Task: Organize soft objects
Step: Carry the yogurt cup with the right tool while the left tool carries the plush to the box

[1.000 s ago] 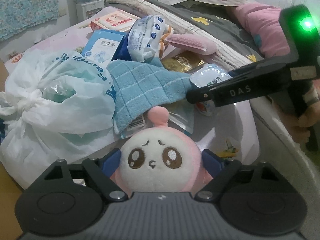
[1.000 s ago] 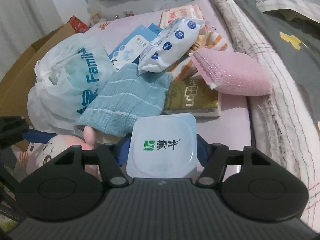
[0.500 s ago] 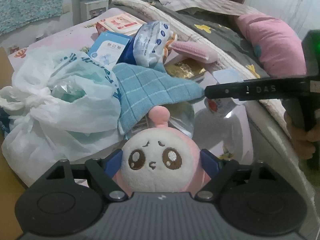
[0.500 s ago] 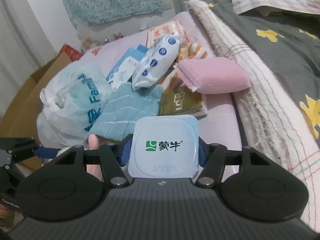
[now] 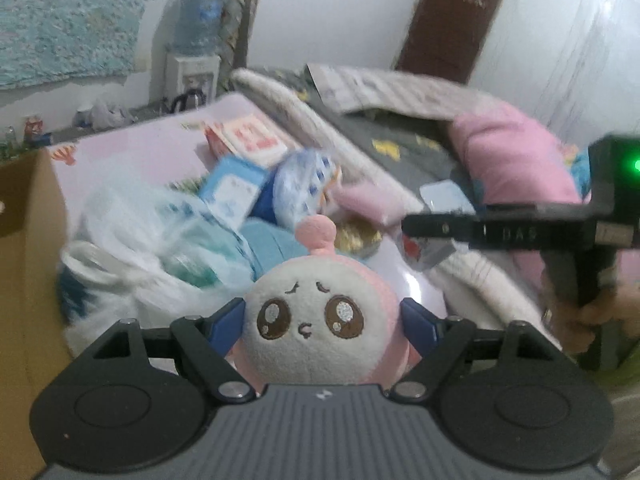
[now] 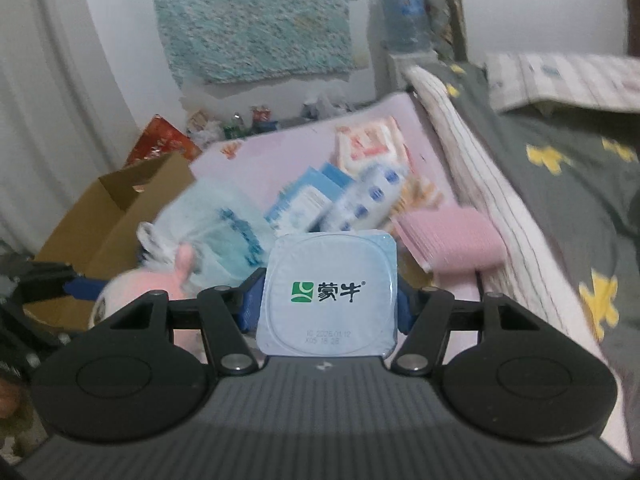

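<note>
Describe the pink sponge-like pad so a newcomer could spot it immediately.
Look at the pink sheet with the heap of packets, beside the striped blanket edge. The pink pad lies at the heap's right side, against that blanket. It is the only thick, ribbed, plain pink block there; its neighbours are printed wrappers.

Left gripper [image 5: 320, 320] has the round pink-and-white plush toy [image 5: 318, 316] between its fingers, above the pile. Right gripper [image 6: 326, 304] has the square foil-lidded yogurt cup [image 6: 330, 292] between its fingers, to the toy's right. Below, on the pale pink mattress [image 6: 280, 148]: knotted white plastic bag [image 5: 132, 240] at left, light blue wipes box [image 6: 304, 200] and white-and-blue soft pack [image 6: 364, 200] behind it, pink ribbed sponge cloth [image 6: 452, 236] at right. Brown cardboard box [image 6: 116, 204] stands left of the mattress; grey star-print quilt [image 6: 560, 168] lies right.
</note>
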Motion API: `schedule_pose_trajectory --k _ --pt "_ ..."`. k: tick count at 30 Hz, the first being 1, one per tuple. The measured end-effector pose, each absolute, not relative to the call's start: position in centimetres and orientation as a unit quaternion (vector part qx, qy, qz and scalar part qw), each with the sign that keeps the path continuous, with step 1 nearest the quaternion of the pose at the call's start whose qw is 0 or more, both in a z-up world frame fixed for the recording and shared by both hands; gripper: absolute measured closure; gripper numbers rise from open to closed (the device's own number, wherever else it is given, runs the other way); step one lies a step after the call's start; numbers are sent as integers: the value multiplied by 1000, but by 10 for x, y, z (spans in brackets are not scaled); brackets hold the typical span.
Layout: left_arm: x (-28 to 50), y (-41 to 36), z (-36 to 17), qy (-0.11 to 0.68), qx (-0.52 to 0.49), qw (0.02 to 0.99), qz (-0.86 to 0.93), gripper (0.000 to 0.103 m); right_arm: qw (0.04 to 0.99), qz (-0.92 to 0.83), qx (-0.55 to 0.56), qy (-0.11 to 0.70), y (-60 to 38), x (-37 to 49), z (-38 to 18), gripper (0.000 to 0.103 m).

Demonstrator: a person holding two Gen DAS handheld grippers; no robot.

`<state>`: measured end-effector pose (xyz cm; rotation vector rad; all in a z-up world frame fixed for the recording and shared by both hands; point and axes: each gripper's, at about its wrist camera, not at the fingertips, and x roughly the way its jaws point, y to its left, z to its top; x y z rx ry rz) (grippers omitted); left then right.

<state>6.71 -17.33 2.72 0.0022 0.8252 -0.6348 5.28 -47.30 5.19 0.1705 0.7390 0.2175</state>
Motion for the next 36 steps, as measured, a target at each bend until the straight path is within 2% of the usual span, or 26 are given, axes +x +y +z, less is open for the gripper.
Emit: schedule_pose_trajectory --k 8,18,28,36 --pt "77 -95 70 362 -57 896 -252 19 921 164 55 349 -419 79 95 43" --pt "116 23 88 358 -87 922 -121 19 890 277 47 360 -298 147 125 43" --pt "217 104 74 378 -59 924 18 19 843 334 73 415 -162 259 123 43" --pt "286 131 42 431 -37 900 51 19 818 322 67 471 -84 334 82 43"
